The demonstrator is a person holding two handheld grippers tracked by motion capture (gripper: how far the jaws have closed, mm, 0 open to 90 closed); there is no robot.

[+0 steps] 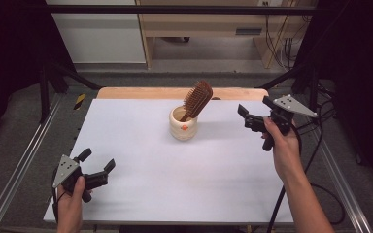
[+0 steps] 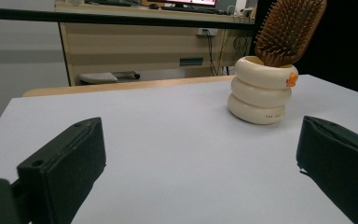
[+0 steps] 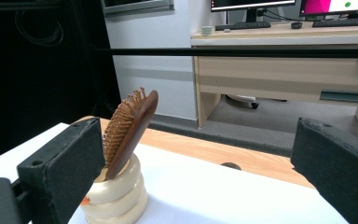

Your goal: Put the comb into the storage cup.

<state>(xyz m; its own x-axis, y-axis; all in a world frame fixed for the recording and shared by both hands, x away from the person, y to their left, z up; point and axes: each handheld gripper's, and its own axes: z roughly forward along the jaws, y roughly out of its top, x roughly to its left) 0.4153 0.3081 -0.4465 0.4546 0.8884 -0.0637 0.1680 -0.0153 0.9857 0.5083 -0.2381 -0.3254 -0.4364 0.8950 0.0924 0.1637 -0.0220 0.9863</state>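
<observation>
White bench [image 1: 141, 194] carries a cream ringed holder [image 1: 183, 127] at its far middle; the wooden hairbrush [image 1: 197, 99] stands in it, handle down, head tilted up-right. Right gripper [image 1: 246, 117], fingers spread and empty, is nearer; left gripper [image 1: 99, 166], likewise spread, sits well apart.

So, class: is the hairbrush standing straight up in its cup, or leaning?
Leaning. The hairbrush stands handle-down in the cream cup, its bristled head tilted toward the right gripper's side and resting against the rim.
</observation>
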